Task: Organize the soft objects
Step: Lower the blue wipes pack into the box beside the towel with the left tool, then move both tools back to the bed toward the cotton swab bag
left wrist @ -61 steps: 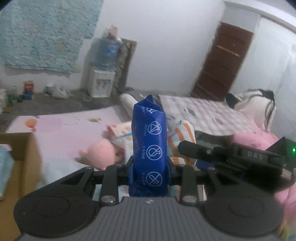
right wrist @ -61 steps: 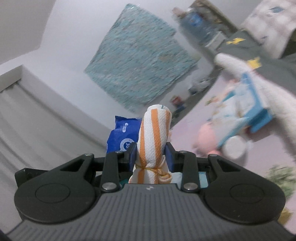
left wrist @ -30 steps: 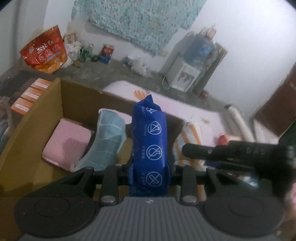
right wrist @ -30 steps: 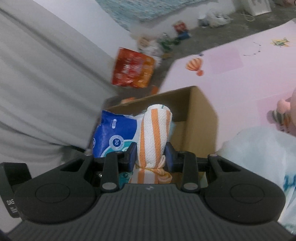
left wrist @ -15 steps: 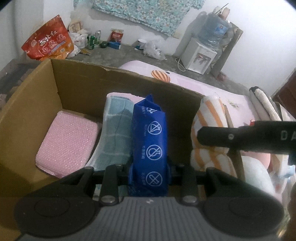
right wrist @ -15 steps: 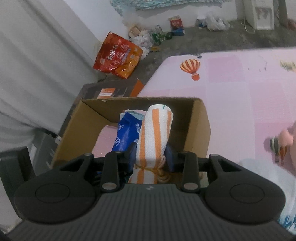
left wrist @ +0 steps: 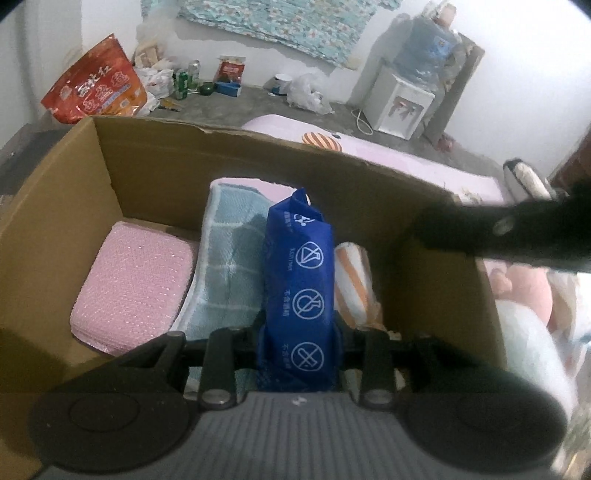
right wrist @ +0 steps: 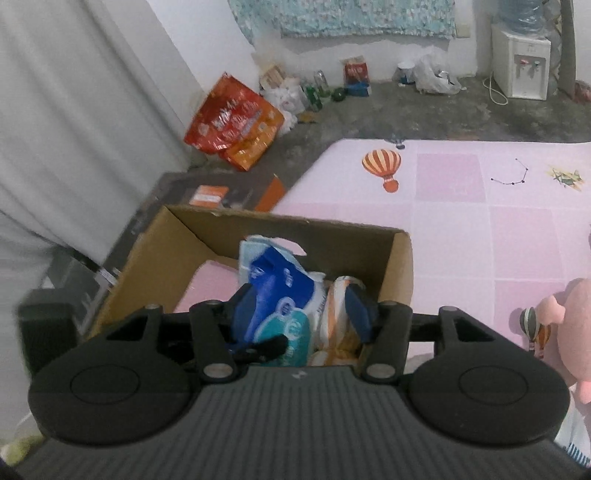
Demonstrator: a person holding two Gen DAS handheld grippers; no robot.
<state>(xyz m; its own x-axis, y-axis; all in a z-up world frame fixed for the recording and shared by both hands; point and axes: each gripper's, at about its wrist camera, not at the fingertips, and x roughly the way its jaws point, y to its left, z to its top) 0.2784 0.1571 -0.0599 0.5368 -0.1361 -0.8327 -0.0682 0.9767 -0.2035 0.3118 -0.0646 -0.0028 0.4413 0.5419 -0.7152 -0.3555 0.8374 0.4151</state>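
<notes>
The walls (right wrist: 207, 33) are white, and a blue-green patterned cloth (right wrist: 365, 18) hangs on the far one. A grey curtain (right wrist: 74, 110) covers the left side. The floor (right wrist: 406, 114) is bare grey concrete, and a pink play mat (right wrist: 480, 221) with a balloon picture lies on it. A white water dispenser (left wrist: 400, 107) with a blue bottle stands by the wall. Bags, cans and a red-orange packet (left wrist: 92, 94) lie along the wall. The light is dim and even.

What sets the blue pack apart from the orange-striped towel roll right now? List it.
The blue pack is glossy printed plastic; the orange-striped towel roll is white cloth with orange stripes.
The pack stands clamped in the left gripper; the roll lies loose in the cardboard box, with the right gripper opening over it.
Both are over or inside the box.
</notes>
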